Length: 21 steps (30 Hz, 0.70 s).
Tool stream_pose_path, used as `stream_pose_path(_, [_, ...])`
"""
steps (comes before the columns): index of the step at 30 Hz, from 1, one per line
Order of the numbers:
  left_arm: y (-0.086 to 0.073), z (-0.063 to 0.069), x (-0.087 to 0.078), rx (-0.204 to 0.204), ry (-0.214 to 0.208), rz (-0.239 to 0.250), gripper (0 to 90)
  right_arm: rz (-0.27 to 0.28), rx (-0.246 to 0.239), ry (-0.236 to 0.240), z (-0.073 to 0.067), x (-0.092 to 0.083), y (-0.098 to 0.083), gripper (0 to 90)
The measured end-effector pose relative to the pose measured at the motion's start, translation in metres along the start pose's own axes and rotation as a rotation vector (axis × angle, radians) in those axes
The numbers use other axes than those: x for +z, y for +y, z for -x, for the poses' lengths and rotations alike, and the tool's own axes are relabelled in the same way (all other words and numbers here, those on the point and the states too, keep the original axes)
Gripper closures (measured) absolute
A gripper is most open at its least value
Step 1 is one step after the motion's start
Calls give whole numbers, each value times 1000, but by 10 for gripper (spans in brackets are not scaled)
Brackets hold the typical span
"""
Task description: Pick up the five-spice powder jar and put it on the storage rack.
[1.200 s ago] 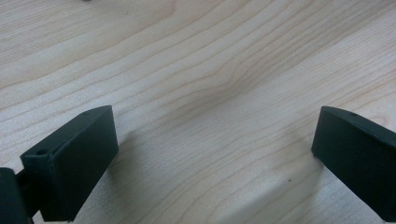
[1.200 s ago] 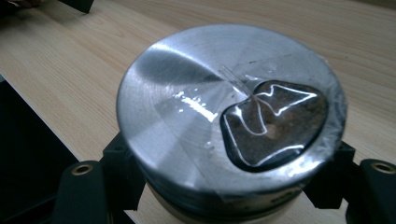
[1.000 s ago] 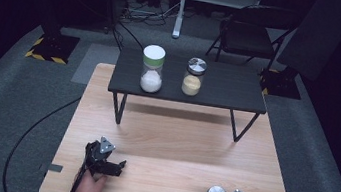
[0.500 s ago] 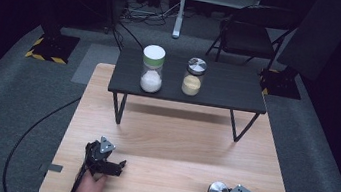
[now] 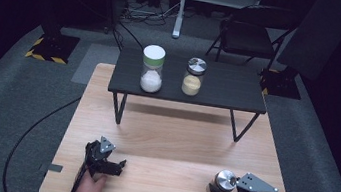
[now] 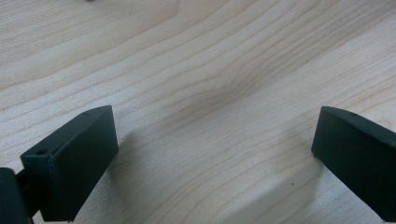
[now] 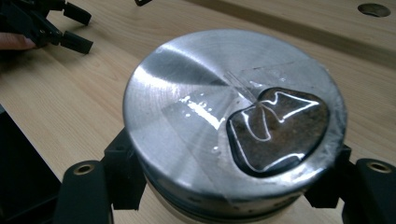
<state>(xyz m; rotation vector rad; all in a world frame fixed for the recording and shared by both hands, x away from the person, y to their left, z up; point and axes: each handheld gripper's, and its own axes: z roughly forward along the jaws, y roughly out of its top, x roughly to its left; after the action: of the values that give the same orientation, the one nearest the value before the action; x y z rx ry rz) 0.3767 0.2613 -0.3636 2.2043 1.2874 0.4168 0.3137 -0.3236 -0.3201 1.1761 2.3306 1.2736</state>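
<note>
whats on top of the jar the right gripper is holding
The jar in the right gripper has a brushed metal lid with a dark brown patch under clear tape near one edge. The lid covers the jar's contents, so those cannot be seen.

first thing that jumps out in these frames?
Two jars on the small black table at the back: a white-lidded jar of white grains, left, and a metal-lidded jar of yellow grains, right. Near the front edge, the right gripper clamps a third jar with a shiny metal lid; the left gripper is open over bare wood.
</note>
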Motion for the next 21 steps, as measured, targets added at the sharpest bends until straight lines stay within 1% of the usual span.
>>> stream_pose_path(3, [0,0,0,0,0,0,3,0,3,0,6,-1,7,300])
stream_pose_path(6, [0,0,0,0,1,0,3,2,3,-1,9,-2,12,301])
stream_pose_path(8, [0,0,0,0,1,0,3,8,4,-4,15,-4,20,301])
stream_pose_path(18, [0,1,0,-2,3,0,3,20,0,-1,29,-5,46,301])
stream_pose_path(21, [0,1,0,-2,3,0,3,20,-11,-8,31,-5,54,301])
